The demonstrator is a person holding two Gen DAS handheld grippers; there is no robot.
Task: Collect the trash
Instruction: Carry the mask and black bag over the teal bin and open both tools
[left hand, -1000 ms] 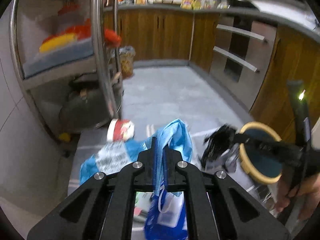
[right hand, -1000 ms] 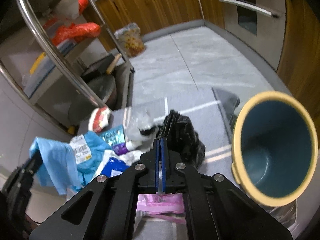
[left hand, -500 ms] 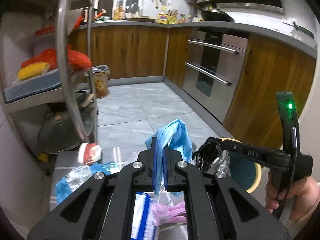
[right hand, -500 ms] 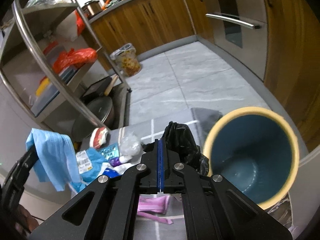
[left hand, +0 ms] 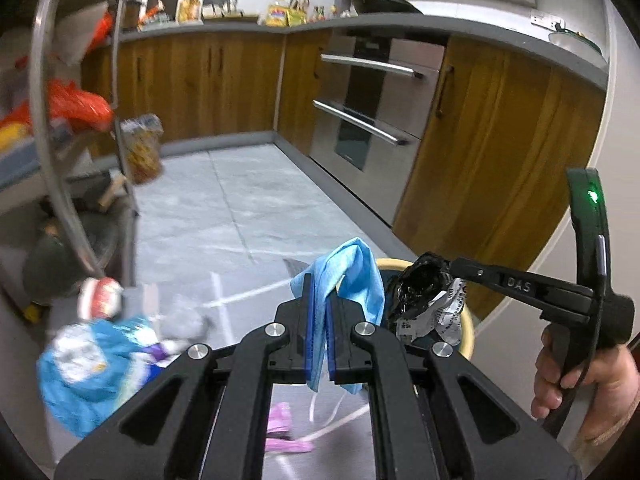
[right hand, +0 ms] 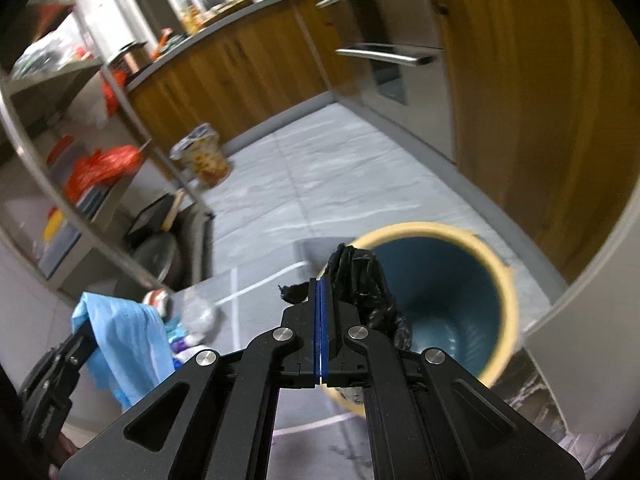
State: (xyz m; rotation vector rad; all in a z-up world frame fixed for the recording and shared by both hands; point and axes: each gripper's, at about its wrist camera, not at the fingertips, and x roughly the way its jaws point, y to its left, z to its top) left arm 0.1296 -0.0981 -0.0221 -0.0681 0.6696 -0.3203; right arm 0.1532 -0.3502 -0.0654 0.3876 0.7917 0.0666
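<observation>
Blue mask (left hand: 352, 276) in left tool (left hand: 320, 320) | black bag (right hand: 360, 280) over bin (right hand: 496, 264)

A home kitchen; wooden cabinets (left hand: 208, 84) under a grey surface (left hand: 400, 26); built-in oven (left hand: 368, 116); tiled floor (left hand: 240, 208).

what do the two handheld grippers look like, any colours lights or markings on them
Both grippers are matte black with blue pads on the fingers and round silver bolts on the linkage arms. The right gripper shows white "DAS" lettering on its finger, a lit green light on its upright black stalk and a pistol-style handle. The left gripper looks the same.
</observation>
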